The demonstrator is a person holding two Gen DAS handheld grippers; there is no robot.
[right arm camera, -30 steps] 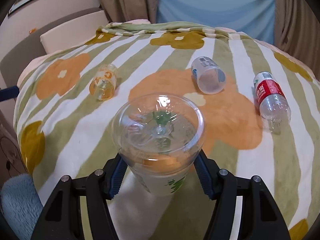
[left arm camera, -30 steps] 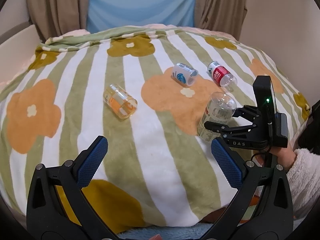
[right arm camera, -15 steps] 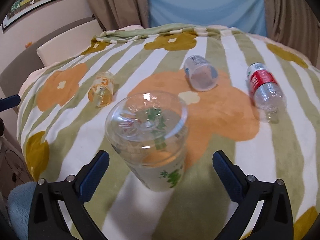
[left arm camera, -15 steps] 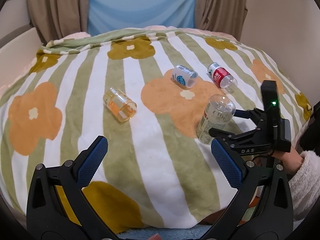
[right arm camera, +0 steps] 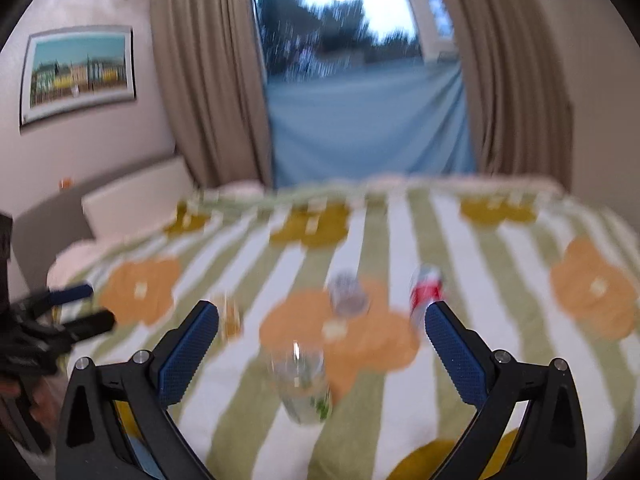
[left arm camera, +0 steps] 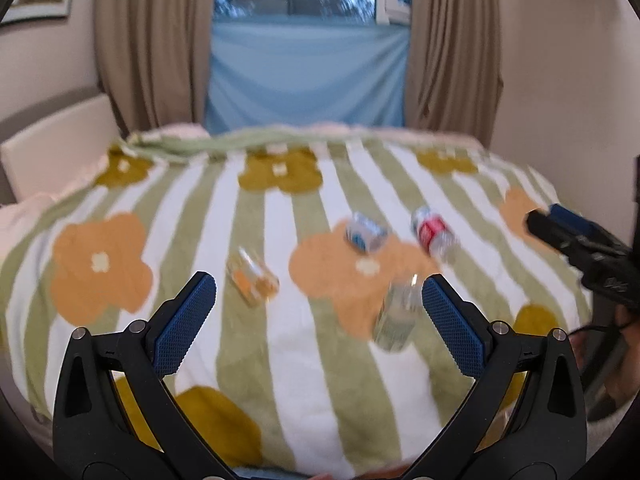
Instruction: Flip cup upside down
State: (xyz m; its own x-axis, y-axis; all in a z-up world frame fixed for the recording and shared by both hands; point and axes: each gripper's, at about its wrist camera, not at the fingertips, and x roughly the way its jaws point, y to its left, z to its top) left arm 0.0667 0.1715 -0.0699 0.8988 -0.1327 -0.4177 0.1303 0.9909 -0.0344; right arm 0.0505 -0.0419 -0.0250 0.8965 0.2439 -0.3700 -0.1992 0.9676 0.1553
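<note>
The clear plastic cup with a green print stands base up on the flowered blanket, free of both grippers. It also shows blurred in the left wrist view. My right gripper is open and empty, raised and pulled back from the cup. My left gripper is open and empty above the blanket's near part. The right gripper shows at the right edge of the left wrist view.
An orange-printed glass, a blue-labelled cup and a red-labelled bottle lie on their sides farther back. Curtains and a window are behind. A white bench stands at the left.
The right gripper opened, let go of the cup and drew back and up. The cup stays standing base up. Both cameras tilted upward and both views are blurred.
</note>
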